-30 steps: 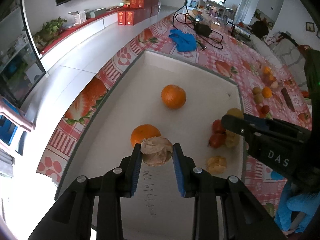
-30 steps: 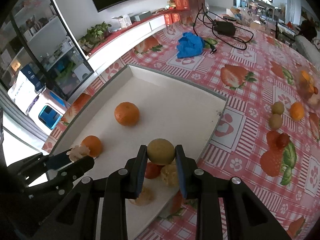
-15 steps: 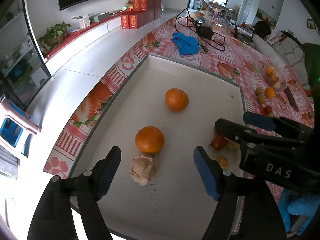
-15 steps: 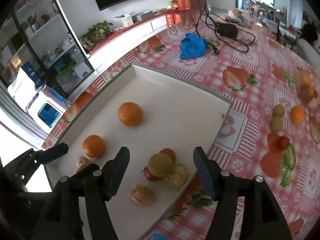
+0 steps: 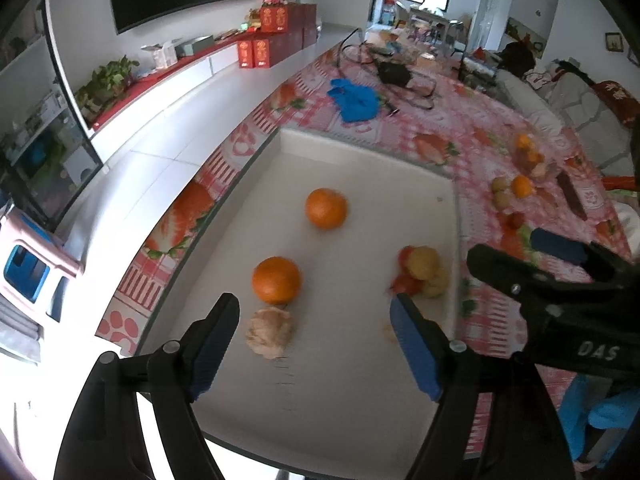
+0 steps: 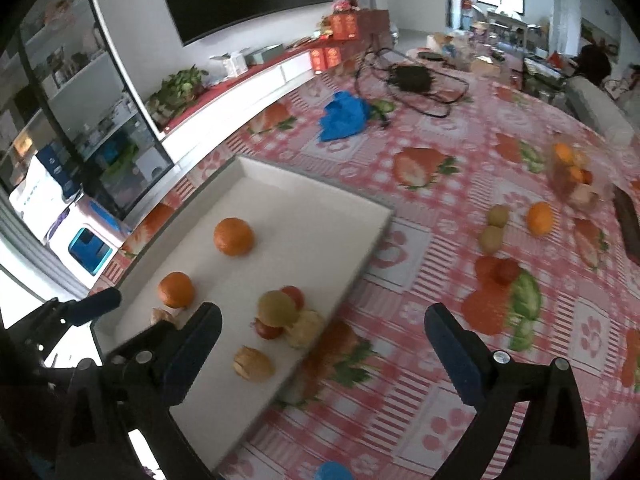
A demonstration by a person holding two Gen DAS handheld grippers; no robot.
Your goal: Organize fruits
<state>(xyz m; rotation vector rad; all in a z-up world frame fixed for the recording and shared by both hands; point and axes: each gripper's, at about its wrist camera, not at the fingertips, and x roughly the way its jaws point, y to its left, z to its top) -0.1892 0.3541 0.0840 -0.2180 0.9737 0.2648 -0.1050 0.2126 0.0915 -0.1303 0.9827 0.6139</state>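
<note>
A white tray (image 5: 360, 148) holds two oranges (image 5: 326, 208) (image 5: 276, 280), a papery husked fruit (image 5: 269, 332) and a cluster of red and yellow fruit (image 5: 422, 272). My left gripper (image 5: 316, 340) hangs above the husked fruit with its jaws opening; the fruit lies free on the tray, clear of both pads. My right gripper (image 6: 324, 348) is over the tray's near right edge, jaws opening wide with nothing between them. The yellow-green fruit (image 6: 277, 308) rests on the red ones (image 6: 268, 330) just ahead of it. Another husked fruit (image 6: 253, 363) lies nearby.
On the strawberry tablecloth (image 6: 420, 288) right of the tray lie two kiwis (image 6: 498, 216), an orange (image 6: 540, 218), a red fruit (image 6: 505, 271) and a clear bag of fruit (image 6: 572, 176). A blue cloth (image 6: 344, 116) and black cables (image 6: 412, 80) lie farther back.
Both grippers let go and opened wide: the left dropped the husked fruit beside the near orange, the right set the yellow-green fruit on the cluster. Both pulled back, the right also rightward.
</note>
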